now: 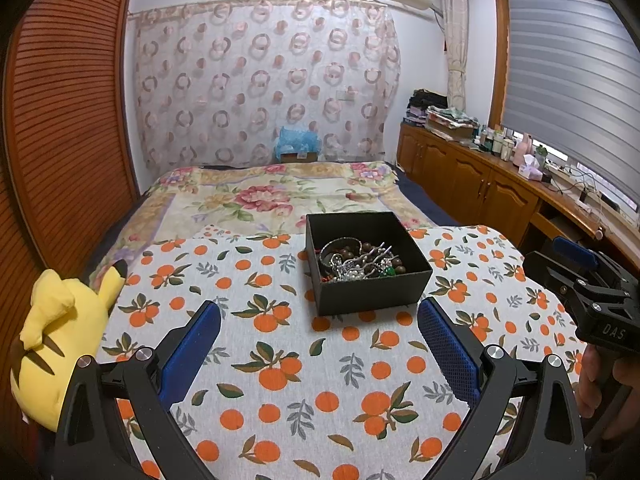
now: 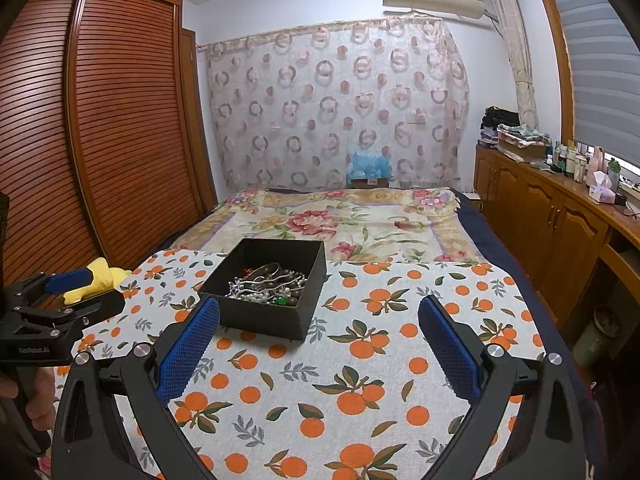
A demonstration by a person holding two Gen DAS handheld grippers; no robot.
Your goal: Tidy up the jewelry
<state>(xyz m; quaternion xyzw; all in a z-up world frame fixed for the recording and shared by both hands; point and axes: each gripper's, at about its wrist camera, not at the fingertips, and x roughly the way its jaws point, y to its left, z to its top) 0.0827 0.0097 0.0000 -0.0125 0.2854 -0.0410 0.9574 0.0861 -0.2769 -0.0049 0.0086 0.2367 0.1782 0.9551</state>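
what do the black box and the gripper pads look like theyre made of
Black box: probably rigid cardboard with a matte finish; flat walls, crisp corners, no shine.
Pads on the right hand-held gripper: likely blue rubber or soft plastic, going by the fine mesh-like grip texture. Both are judged by look alone.

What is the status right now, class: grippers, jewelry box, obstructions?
Left gripper open, empty. Right gripper open, empty. Black square cardboard box of tangled jewelry untouched on orange-print cloth. Nothing blocking it.
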